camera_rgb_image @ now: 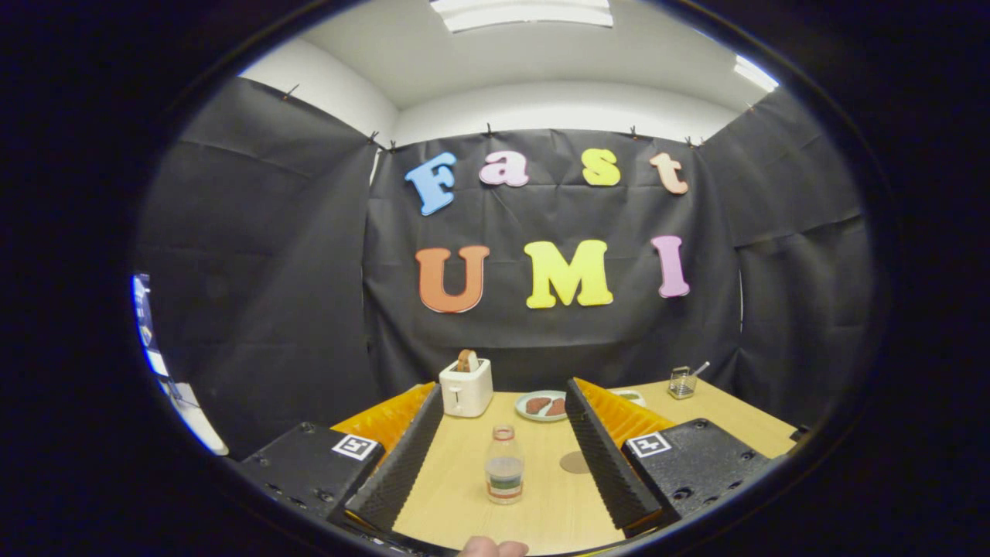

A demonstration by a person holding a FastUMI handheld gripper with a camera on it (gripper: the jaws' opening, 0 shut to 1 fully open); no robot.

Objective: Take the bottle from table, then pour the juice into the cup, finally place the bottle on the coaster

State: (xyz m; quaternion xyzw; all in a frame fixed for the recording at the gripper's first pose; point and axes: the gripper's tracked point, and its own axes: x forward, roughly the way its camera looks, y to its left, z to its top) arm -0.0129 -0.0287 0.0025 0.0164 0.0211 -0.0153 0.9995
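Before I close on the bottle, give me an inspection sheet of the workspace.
Surface: wooden table, nothing spilled.
Job's things: bottle upright between the fingers, partly filled, cap on; round coaster flat to its right; cup cannot be made out for certain.
Clutter: toaster with toast, plate of food, small glass container at the far corner.
Grippers: gripper open, fingers either side of the bottle, not touching.
Cables: nothing seen.
Surroundings: black cloth walls; fingertip at the near edge.
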